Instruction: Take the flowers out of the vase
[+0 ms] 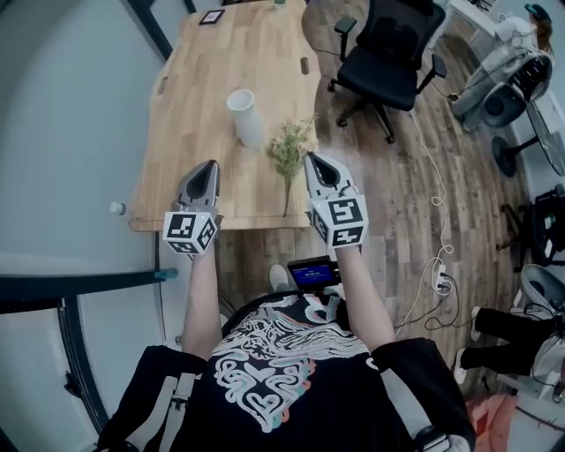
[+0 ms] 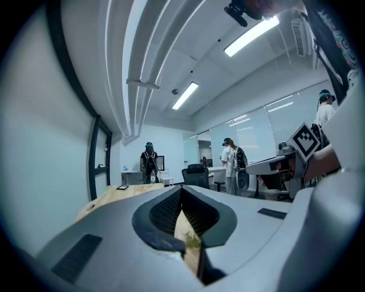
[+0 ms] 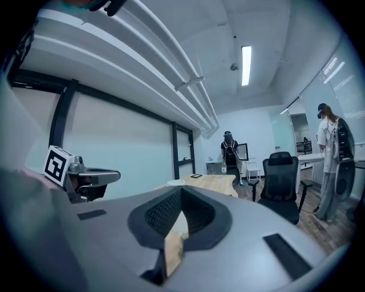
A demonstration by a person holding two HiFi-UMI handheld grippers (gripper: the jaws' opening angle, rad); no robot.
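A white vase point(image 1: 243, 115) stands on the wooden table point(image 1: 190, 106). The dried flowers point(image 1: 290, 148) lie on the table just right of it, their stem pointing to the near edge. My left gripper point(image 1: 210, 167) is shut and empty, hovering over the table's near edge, short of the vase. My right gripper point(image 1: 312, 160) is shut and empty too, its tip just right of the flower heads. In the left gripper view the jaws point(image 2: 181, 191) meet, and a bit of the flowers point(image 2: 193, 242) shows below them. In the right gripper view the closed jaws point(image 3: 181, 194) point at the vase rim point(image 3: 175, 182).
A black office chair point(image 1: 384, 53) stands right of the table's far end. A small dark tablet point(image 1: 212, 17) lies on the far end of the table. A power strip with cables point(image 1: 439, 278) lies on the floor at right. People stand at the room's far side point(image 2: 149, 159).
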